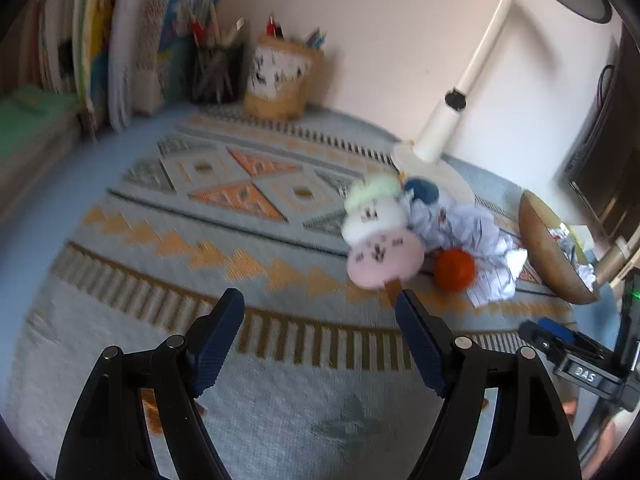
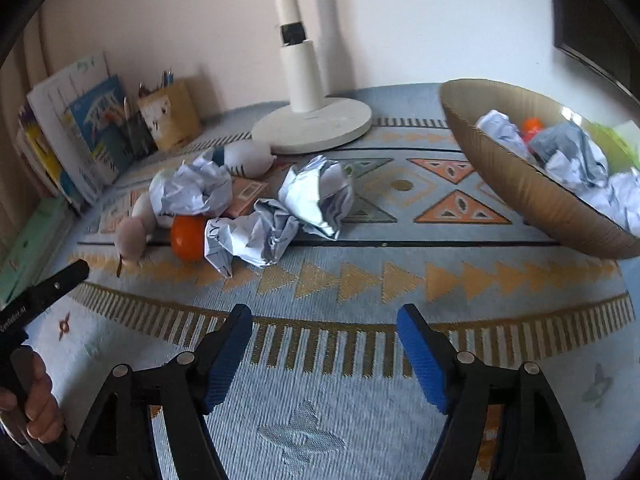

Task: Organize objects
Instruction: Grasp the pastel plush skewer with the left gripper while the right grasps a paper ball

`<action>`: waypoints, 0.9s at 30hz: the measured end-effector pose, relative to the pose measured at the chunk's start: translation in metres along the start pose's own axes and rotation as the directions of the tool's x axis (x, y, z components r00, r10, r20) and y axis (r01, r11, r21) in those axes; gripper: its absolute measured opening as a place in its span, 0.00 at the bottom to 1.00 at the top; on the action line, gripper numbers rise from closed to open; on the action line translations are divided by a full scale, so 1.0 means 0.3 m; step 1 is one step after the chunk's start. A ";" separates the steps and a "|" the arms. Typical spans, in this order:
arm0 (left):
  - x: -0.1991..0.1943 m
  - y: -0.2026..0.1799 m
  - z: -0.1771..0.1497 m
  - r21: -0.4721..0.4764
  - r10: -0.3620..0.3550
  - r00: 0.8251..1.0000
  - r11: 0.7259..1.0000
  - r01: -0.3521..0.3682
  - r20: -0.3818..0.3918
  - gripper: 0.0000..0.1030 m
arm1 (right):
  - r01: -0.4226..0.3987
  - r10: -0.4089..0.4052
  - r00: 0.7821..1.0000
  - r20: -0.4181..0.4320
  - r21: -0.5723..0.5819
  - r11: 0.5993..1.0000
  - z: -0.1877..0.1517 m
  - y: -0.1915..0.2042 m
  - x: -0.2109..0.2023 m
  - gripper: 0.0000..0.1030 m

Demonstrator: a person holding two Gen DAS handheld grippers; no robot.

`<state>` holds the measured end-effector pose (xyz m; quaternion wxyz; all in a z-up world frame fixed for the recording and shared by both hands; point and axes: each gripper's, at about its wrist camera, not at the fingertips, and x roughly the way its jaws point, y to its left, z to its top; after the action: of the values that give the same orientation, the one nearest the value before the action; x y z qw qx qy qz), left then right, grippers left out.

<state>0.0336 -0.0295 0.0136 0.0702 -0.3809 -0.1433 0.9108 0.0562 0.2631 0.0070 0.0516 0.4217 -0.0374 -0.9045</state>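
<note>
A pink and white plush toy (image 1: 380, 236) lies on the patterned mat, just beyond my open, empty left gripper (image 1: 320, 304). Next to it are an orange ball (image 1: 455, 269), crumpled paper balls (image 1: 476, 236) and a blue and white plush (image 1: 421, 190). In the right wrist view the same pile shows: the orange ball (image 2: 188, 237), crumpled papers (image 2: 316, 196) (image 2: 192, 192) and the plush (image 2: 134, 228). A brown bowl (image 2: 520, 184) at the right holds crumpled paper and an orange item. My right gripper (image 2: 324, 320) is open and empty, short of the pile.
A white lamp base (image 2: 312, 124) stands behind the pile. Books (image 1: 100, 48) and pen holders (image 1: 280, 76) line the back left wall. A dark monitor (image 1: 600, 152) is at the right. The left gripper's body (image 2: 44, 292) shows at the right view's left edge.
</note>
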 end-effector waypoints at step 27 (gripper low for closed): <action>-0.017 -0.139 0.065 0.199 -0.049 0.999 0.979 0.046 0.006 0.84 | -0.115 0.113 0.993 0.025 0.151 0.982 0.169 -0.068 -0.038 0.86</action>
<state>0.0240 0.0047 0.0430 0.1289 -0.3636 -0.0610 0.9206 0.0234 0.2861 0.0459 0.0706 0.4142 -0.1309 -0.8979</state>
